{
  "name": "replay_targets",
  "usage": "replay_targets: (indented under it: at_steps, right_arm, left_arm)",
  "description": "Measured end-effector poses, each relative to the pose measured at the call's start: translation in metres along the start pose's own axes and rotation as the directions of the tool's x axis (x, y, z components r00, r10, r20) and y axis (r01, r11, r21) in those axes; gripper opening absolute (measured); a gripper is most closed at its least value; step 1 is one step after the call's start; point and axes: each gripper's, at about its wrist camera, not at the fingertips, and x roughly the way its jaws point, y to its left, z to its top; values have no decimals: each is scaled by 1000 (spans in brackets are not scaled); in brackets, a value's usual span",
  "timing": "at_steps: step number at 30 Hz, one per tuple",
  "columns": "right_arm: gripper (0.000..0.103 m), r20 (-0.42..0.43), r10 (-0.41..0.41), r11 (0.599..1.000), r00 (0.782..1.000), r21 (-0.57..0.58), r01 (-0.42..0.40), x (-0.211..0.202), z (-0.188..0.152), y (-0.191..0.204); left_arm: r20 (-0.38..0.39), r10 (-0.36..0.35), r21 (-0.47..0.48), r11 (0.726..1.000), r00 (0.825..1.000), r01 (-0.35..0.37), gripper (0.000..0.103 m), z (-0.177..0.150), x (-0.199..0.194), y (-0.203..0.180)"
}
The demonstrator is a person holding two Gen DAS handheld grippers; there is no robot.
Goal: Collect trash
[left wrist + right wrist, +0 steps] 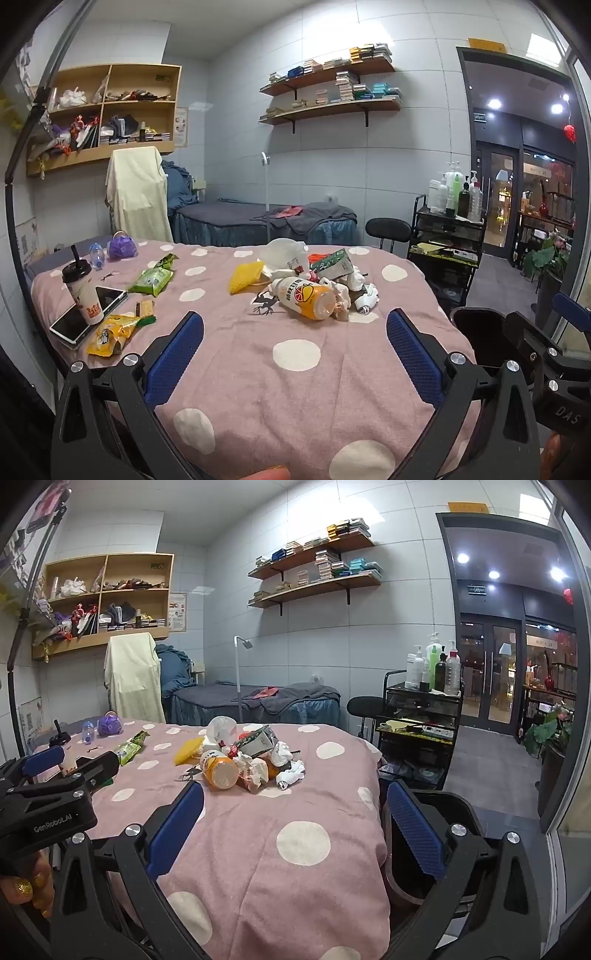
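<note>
A heap of trash lies mid-table on the pink polka-dot cloth (pixel 258 369): an orange juice bottle (pixel 306 297) on its side, crumpled white tissues (pixel 360 291), a green-white carton (pixel 332 264), a yellow wrapper (pixel 245 277) and a white plastic bag (pixel 282 251). The same heap shows in the right wrist view, with the bottle (pixel 219 771) and the tissues (pixel 290 771). My left gripper (pixel 295 354) is open and empty, short of the heap. My right gripper (pixel 295 830) is open and empty at the table's right edge. A dark bin (pixel 443 812) stands beside the table, under the right gripper.
On the left of the table stand a milk tea cup (pixel 83 291) on a phone (pixel 88 317), a yellow snack bag (pixel 110 334), a green wipes pack (pixel 151 280), a small bottle (pixel 96 254) and a purple pouch (pixel 122 247). A black cart (pixel 447 236) with bottles stands at right.
</note>
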Motion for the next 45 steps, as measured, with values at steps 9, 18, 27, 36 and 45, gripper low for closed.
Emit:
replay_targets:
  at_steps: [9, 18, 27, 36, 45]
  right_arm:
    - [98, -11, 8, 1000, 1000, 2, -8, -2, -1, 6]
    - [98, -15, 26, 1000, 1000, 19, -25, -2, 0, 0]
    - [98, -17, 23, 1000, 1000, 11, -23, 0, 0, 3]
    - [98, -23, 25, 1000, 999, 7, -25, 2, 0, 5]
    - [98, -20, 27, 1000, 999, 13, -27, 2, 0, 5]
  left_arm:
    - [-2, -3, -21, 1000, 1000, 3, 97, 1, -3, 10]
    - [-24, 2, -34, 999, 1000, -2, 97, 0, 0, 6]
    - [-21, -2, -33, 999, 1000, 2, 97, -3, 1, 5]
    - [-28, -8, -35, 999, 1000, 7, 97, -4, 1, 6]
    - [-30, -13, -37, 999, 999, 12, 97, -4, 1, 5]
